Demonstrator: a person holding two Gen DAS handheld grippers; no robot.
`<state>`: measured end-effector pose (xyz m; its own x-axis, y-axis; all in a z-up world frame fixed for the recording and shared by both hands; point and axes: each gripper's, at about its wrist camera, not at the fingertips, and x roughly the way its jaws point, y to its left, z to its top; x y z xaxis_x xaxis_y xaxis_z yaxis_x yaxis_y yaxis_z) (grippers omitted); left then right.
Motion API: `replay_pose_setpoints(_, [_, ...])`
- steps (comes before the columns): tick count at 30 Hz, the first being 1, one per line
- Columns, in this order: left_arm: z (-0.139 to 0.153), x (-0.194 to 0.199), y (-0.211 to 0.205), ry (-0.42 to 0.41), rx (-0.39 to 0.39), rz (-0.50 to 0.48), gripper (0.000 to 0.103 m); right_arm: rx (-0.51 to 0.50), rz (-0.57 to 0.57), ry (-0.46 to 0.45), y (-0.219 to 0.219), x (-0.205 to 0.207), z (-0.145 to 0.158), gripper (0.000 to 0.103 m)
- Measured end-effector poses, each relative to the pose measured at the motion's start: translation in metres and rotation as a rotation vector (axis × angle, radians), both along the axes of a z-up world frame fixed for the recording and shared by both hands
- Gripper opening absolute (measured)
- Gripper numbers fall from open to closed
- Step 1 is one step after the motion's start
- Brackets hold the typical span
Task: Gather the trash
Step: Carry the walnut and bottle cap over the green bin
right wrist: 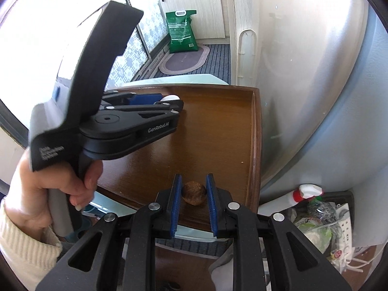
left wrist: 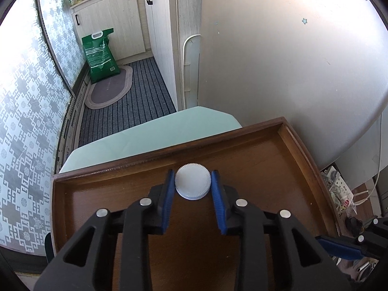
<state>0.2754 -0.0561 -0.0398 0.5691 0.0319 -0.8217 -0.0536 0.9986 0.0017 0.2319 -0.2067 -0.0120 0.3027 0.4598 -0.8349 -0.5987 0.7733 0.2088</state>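
A white ribbed bottle cap (left wrist: 192, 181) sits between the blue pads of my left gripper (left wrist: 192, 181), which is shut on it over the brown wooden tray (left wrist: 266, 165). The cap (right wrist: 171, 98) also shows in the right wrist view, at the tip of the left gripper (right wrist: 167, 101). A brown nut shell (right wrist: 194, 192) sits between the pads of my right gripper (right wrist: 194, 190), which is shut on it near the tray's near edge (right wrist: 218, 145). The right gripper's finger (left wrist: 339, 248) shows at the lower right of the left wrist view.
The tray rests on a pale green surface (left wrist: 150, 133). A white curved wall (left wrist: 291, 60) stands to the right. A basket with a spray bottle (right wrist: 308, 192) and bags sits at lower right. A green sack (left wrist: 100, 53) and a mat (left wrist: 111, 87) lie on the striped floor.
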Motion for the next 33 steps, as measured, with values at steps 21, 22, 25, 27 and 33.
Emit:
replay_pose_setpoints(21, [0.029,-0.039,0.03,-0.07,-0.105,0.031,0.032,0.024,0.02,0.011,0.025,0.0,0.005,0.02])
replay_pose_setpoints(22, [0.03,-0.041,0.032,-0.073,-0.111,0.033,0.032,0.024,0.024,0.011,0.028,-0.001,0.006,0.02])
replay_pose_setpoints(25, [0.034,-0.051,0.041,-0.091,-0.153,0.034,0.032,0.026,0.039,0.008,0.038,-0.003,0.007,0.02])
replay_pose_setpoints(27, [0.036,-0.056,0.046,-0.094,-0.151,0.033,0.032,0.026,0.049,0.006,0.046,-0.005,0.008,0.02])
replay_pose_setpoints(33, [0.043,-0.075,0.062,-0.113,-0.119,0.05,0.032,0.03,0.081,-0.001,0.066,-0.011,0.012,0.02])
